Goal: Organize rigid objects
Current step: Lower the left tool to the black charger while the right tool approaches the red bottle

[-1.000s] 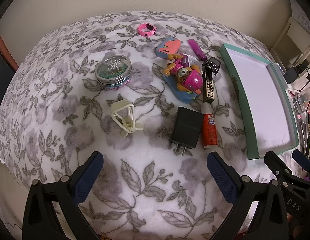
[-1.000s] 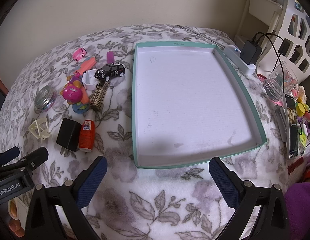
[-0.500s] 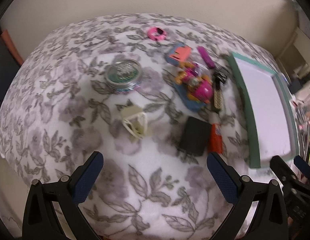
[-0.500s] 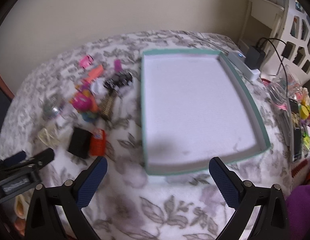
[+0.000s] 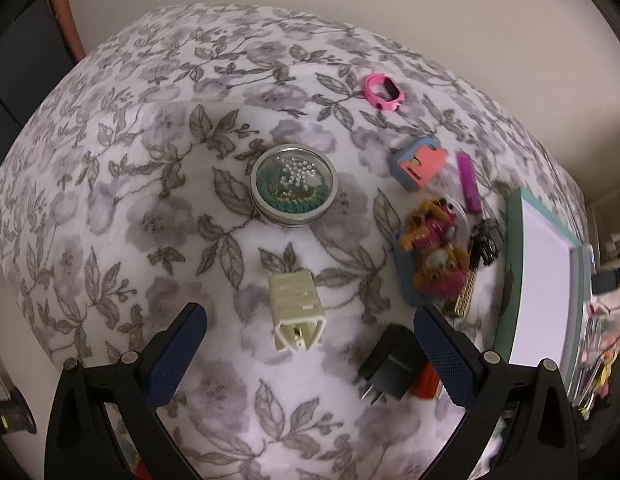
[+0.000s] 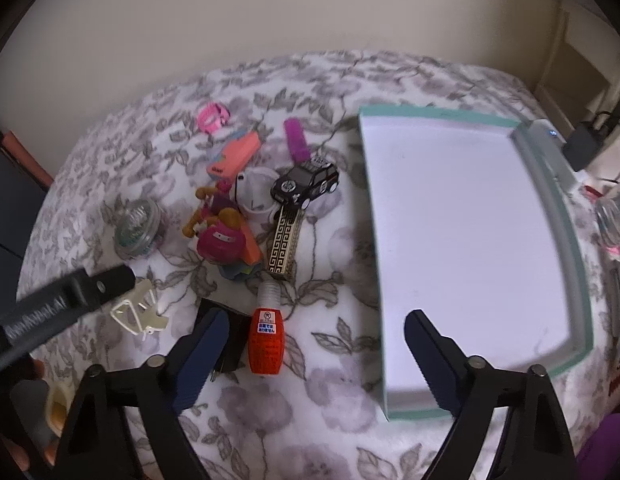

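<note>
My left gripper (image 5: 310, 354) is open and empty, its jaws on either side of a cream plastic clip (image 5: 296, 316) that lies on the floral blanket. My right gripper (image 6: 311, 356) is open and empty, just above an orange glue bottle (image 6: 266, 340) and a black charger (image 6: 230, 334). A teal-rimmed empty tray (image 6: 469, 240) lies to the right. Small toys lie in a cluster: a pink toy figure (image 6: 222, 240), a black toy car (image 6: 306, 182), a gold patterned bar (image 6: 285, 244), a round tin (image 5: 292, 184).
A pink ring (image 5: 383, 92), an orange and blue case (image 5: 419, 162) and a purple stick (image 5: 468, 186) lie further back. The left gripper's arm (image 6: 58, 312) crosses the right wrist view. A wall stands behind; shelves and cables (image 6: 589, 136) are at the right.
Both grippers have moved forward and to the left. The cream clip now lies between the left jaws, and the glue bottle and charger are close under the right gripper.
</note>
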The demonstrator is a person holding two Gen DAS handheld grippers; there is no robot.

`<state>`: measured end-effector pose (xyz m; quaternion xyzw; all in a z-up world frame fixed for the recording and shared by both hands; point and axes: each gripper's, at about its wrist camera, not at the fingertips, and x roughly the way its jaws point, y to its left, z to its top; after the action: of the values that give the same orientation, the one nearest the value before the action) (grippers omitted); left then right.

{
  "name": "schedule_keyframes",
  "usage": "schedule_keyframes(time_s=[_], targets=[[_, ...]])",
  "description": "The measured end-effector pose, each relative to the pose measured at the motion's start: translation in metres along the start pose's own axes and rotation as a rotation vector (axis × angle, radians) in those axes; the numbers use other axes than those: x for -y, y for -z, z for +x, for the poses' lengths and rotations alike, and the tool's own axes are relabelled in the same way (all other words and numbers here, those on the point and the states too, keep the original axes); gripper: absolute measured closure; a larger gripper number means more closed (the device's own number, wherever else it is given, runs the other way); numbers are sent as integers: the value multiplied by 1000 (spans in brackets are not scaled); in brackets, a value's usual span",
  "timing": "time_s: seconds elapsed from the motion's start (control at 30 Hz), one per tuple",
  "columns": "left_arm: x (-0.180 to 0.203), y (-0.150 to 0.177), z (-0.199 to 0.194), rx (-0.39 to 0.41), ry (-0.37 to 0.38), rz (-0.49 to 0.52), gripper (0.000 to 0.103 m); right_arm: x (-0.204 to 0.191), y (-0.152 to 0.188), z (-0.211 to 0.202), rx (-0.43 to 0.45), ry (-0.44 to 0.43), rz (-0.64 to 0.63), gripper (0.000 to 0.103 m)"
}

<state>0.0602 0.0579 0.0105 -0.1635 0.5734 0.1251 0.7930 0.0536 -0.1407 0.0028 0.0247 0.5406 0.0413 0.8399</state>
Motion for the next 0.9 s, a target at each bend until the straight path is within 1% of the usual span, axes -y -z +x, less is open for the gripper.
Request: schedule_keyframes(time_s=[0.07,0.13,0.2,0.3,0.37,0.43,0.5,0.57,0.6,0.7,0.83,0.9], targets=[[2,0,7,-6,1,1,0,-5,-1,11,-26,3,-20,20],[2,2,17,-20,4,18,0,-7,2,19,-46,-13,-32,21],[-1,8,31,-62,-9,33,0,-8,6,27,-74,-36,-42,24],[-11,11,40,-93,-12,26,0,-10,11,35,-101,-50,-52,26],[-18,11,39,-87,-9,12,0,-11,13,40,-117,-45,-64,33],[-19,12,37,-77,-9,19,0,-12,15,43,-129,-46,-67,37],[-15,14,35,-74,10,36,0,-13,17,46,-139,-53,-72,38],[-7,15,33,-79,46,60,0,-15,20,49,-146,-51,-85,41],[-3,16,33,-77,49,73,0,-16,21,50,-147,-57,-88,42],[7,21,31,-58,30,125,0,-20,23,53,-143,-66,-102,46],[19,20,33,-73,41,165,0,-24,24,56,-140,-78,-104,57],[26,22,33,-72,33,184,0,-27,24,58,-140,-82,-108,60]])
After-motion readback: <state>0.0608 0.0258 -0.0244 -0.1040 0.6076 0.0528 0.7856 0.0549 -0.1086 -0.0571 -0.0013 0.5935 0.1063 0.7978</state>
